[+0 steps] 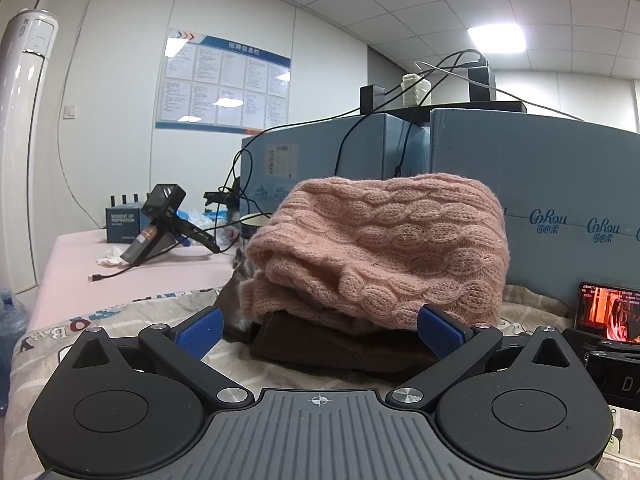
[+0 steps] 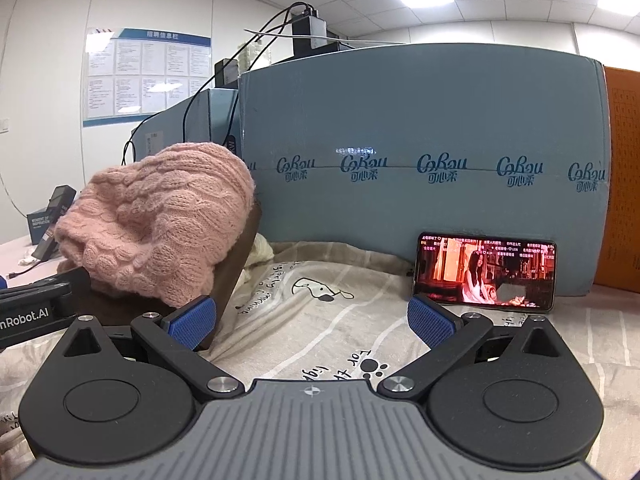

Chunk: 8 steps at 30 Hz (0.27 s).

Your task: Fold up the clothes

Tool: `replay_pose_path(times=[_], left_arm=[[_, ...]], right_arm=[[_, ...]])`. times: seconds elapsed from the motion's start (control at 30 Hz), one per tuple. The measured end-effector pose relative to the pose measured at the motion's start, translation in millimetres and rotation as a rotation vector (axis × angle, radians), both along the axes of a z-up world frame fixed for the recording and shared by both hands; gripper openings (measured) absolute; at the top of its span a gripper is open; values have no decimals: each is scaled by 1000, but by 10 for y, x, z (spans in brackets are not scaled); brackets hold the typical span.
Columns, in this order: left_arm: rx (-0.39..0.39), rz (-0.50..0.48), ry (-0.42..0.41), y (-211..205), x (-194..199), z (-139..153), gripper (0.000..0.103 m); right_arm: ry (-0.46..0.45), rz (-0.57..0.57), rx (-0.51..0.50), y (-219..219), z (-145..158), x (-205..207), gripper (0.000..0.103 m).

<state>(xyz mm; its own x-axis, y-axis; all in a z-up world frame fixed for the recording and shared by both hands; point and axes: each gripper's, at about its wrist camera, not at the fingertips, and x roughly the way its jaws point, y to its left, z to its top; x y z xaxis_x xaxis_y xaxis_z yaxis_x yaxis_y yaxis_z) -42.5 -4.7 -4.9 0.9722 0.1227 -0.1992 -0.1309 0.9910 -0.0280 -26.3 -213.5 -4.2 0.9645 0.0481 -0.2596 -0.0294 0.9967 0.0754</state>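
A folded pink cable-knit sweater [image 1: 384, 248] lies on top of a folded dark brown garment [image 1: 344, 344], stacked on a printed beige sheet [image 1: 120, 320]. My left gripper [image 1: 320, 328] is open and empty, low on the sheet, its blue pads either side of the stack's near edge. In the right wrist view the pink sweater [image 2: 160, 228] and brown garment [image 2: 236, 256] sit at the left. My right gripper [image 2: 312, 320] is open and empty over bare sheet [image 2: 320, 320], its left pad close to the brown garment's corner. The left gripper's body [image 2: 28, 312] shows at the far left.
Large blue cardboard boxes [image 2: 420, 160] stand behind the stack. A phone [image 2: 484, 272] playing video leans against one box. A small cream cloth [image 2: 262, 250] lies behind the stack. A pink table [image 1: 120, 272] at left holds a spare gripper [image 1: 160, 224], cables and a small box.
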Motion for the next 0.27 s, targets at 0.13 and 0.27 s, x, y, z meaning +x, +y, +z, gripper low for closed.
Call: replay_pose_path(times=[0.13,0.27], left_arm=[[-3,2,2,6,1,-2,103],[-5,2,4,10,1,-3,103]], right_arm=[[10,2,3,0,-9,11,103],[15,0,7,-8,-17,13,103]])
